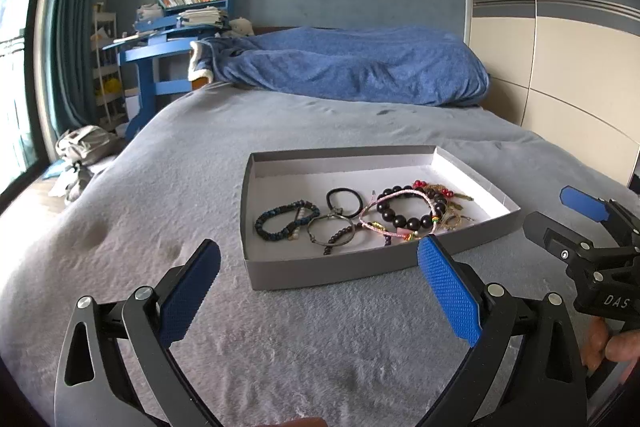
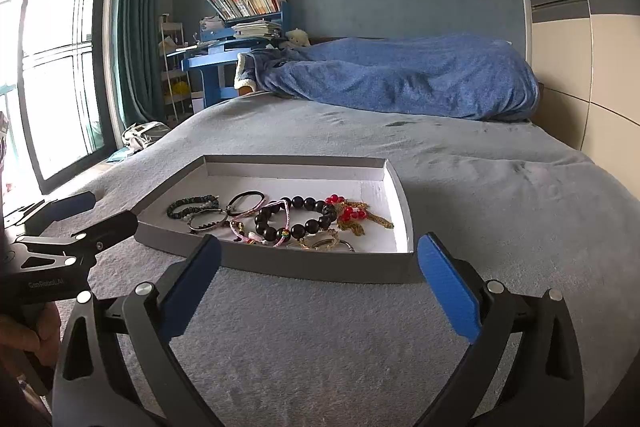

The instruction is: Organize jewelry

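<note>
Lying tangled in the tray [image 1: 460, 247], the bracelets [image 1: 408, 215] are faced by the left gripper [image 1: 320, 275] and right gripper [image 2: 320, 267], both spread and empty, presumably for sorting.

Each gripper, left [image 1: 320, 291] and right [image 2: 320, 291], has black forked arms, silver screws and blue textured pads [image 1: 448, 291]. White lettering marks both bodies. Bare fingers [image 1: 608, 347] show at four o'clock.
</note>
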A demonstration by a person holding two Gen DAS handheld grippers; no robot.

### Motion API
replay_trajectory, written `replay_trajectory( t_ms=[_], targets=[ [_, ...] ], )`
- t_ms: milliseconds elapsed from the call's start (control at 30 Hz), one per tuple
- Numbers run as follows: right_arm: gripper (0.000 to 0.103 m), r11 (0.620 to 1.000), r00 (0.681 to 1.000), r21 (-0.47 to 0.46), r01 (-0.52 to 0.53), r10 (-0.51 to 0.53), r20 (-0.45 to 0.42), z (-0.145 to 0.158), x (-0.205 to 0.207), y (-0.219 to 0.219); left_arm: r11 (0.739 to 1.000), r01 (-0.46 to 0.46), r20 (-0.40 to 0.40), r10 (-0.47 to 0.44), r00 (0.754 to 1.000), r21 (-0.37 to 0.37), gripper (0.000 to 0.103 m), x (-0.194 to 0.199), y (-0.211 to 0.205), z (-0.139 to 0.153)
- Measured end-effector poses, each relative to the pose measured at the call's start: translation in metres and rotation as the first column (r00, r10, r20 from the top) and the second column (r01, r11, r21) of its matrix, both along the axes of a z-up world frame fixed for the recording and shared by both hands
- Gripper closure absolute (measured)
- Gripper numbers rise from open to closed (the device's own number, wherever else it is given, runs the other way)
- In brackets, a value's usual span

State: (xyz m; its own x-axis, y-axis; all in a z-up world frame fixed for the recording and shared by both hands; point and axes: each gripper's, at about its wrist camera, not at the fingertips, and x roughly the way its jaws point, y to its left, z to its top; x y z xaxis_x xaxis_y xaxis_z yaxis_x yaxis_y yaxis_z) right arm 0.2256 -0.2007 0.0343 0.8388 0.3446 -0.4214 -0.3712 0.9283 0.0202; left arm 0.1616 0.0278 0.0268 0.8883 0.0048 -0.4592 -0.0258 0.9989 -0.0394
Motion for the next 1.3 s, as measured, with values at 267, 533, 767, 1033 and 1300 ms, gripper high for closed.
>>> replay_trajectory(
  t_ms=[267, 533, 767, 1033, 1300],
  targets=[
    [0.006, 1.000, 1.000, -0.001, -0.004, 0.004, 0.002, 0.0008, -0.0007, 0.0004, 1.000, 0.001, -0.002, -0.001, 1.000, -0.001, 0.005, 0.0001, 0.0000, -0.0004],
    [0.006, 1.000, 1.000, -0.001, -0.005, 0.005, 0.001, 0.0010, -0.0017, 0.0012, 1.000, 0.001, -0.003, -0.001, 1.000, 0.001, 0.005, 0.0006, 0.0001, 0.0006],
    [0.006, 1.000, 1.000, -0.002, -0.009, 0.009, 0.002, 0.0011, -0.0024, 0.0025, 1.000, 0.001, -0.002, -0.001, 1.000, -0.001, 0.005, 0.0003, 0.0000, 0.0007],
    [0.006, 1.000, 1.000, -0.004, -0.018, 0.018, 0.003, 0.0007, -0.0026, 0.0048, 1.000, 0.000, -0.003, 0.000, 1.000, -0.001, 0.005, 0.0005, 0.0000, 0.0006],
    [0.006, 1.000, 1.000, -0.004, -0.018, 0.018, 0.003, 0.0005, -0.0029, 0.0044, 1.000, -0.001, -0.004, 0.001, 1.000, -0.001, 0.005, 0.0009, 0.0001, 0.0006]
  ],
)
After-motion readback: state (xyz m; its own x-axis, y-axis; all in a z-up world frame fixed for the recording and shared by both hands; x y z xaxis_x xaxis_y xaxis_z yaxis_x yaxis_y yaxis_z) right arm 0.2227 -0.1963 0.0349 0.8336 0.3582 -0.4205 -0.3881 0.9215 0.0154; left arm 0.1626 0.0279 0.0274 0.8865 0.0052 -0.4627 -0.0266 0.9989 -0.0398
